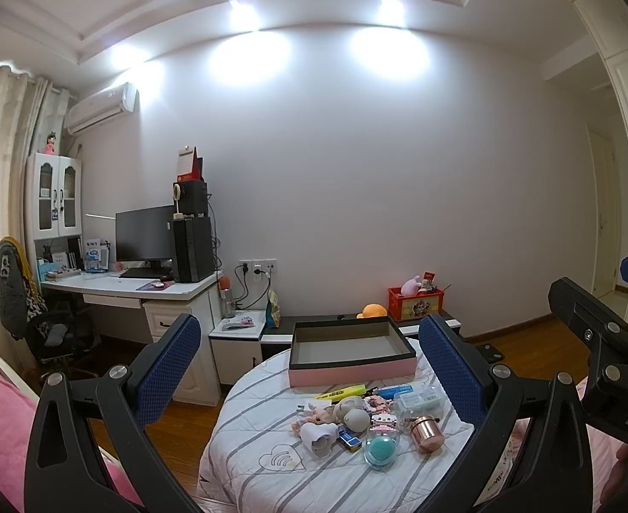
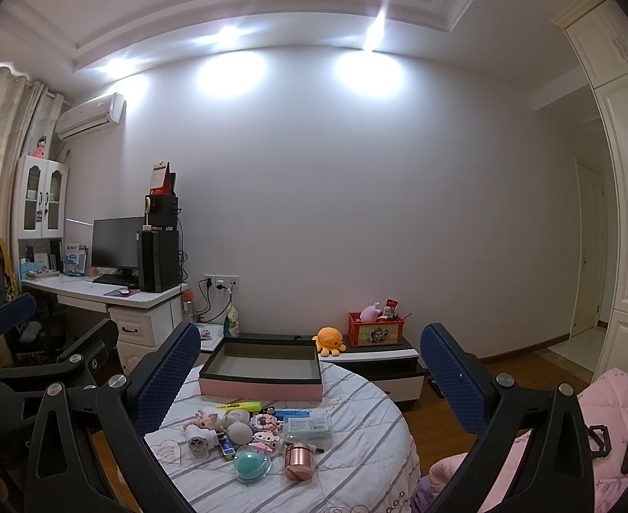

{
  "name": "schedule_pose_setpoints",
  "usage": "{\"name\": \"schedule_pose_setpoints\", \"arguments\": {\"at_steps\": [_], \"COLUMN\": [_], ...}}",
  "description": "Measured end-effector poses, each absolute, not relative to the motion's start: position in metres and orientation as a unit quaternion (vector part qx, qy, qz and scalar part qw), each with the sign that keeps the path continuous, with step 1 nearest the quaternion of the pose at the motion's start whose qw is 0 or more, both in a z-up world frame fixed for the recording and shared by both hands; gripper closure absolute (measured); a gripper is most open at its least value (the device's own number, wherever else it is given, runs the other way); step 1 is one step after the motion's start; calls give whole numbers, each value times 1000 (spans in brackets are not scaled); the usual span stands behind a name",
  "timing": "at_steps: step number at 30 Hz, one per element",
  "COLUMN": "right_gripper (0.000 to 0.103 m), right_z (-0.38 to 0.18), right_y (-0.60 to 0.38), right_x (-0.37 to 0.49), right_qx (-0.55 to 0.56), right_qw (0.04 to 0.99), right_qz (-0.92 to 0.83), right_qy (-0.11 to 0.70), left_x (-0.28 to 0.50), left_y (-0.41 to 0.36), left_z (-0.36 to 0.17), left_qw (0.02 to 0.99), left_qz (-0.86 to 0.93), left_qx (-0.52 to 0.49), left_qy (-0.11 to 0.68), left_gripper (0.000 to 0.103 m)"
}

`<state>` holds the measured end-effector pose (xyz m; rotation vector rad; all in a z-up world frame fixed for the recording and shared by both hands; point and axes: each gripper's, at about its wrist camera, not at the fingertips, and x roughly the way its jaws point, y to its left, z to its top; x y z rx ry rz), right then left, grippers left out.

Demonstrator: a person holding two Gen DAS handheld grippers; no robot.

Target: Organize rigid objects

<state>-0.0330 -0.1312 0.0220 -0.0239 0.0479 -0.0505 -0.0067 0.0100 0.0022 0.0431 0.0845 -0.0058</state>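
A round table under a striped white cloth (image 1: 266,483) (image 2: 356,410) carries an empty pink box with a dark rim (image 1: 352,374) (image 2: 262,389) at its far side. In front of the box lies a cluster: a yellow highlighter (image 1: 341,392) (image 2: 239,406), a clear plastic case (image 1: 420,402) (image 2: 307,425), a copper jar (image 1: 427,427) (image 2: 299,461), a teal ball in a clear shell (image 1: 381,449) (image 2: 252,464), a white heart-shaped piece (image 1: 320,436) (image 2: 198,442), grey egg shapes (image 1: 356,419) (image 2: 239,427) and block figures (image 1: 384,421). My left gripper (image 1: 309,325) (image 2: 53,325) and right gripper (image 2: 309,333) (image 1: 600,278) hover open above the near edge, holding nothing.
A white desk (image 1: 142,288) with monitor and computer tower stands at the left, an office chair (image 1: 53,333) beside it. Behind the table, a low cabinet (image 2: 378,357) bears a red crate (image 2: 375,333) and an orange plush (image 2: 331,340). Pink bedding (image 2: 613,419) flanks the table; wooden floor (image 1: 523,333) reaches a doorway on the right.
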Motion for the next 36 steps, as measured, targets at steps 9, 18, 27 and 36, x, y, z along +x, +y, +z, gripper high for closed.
{"name": "schedule_pose_setpoints", "arguments": {"at_steps": [9,18,27,36], "right_gripper": [0,0,0,0], "right_z": [23,23,22,17], "right_y": [-130,-129,-128,-130], "right_x": [-32,-32,-33,-27], "right_qx": [-16,-18,-18,-17], "right_qw": [999,999,999,999], "right_qz": [-24,-24,-23,-22], "right_qy": [24,26,29,41], "left_x": [-6,-6,-5,2], "left_y": [13,15,15,12], "left_z": [4,5,2,-8], "left_qw": [999,999,999,998], "left_qz": [2,2,0,-2], "left_qx": [23,23,23,26], "left_qy": [43,44,47,60], "left_gripper": [0,0,0,0]}}
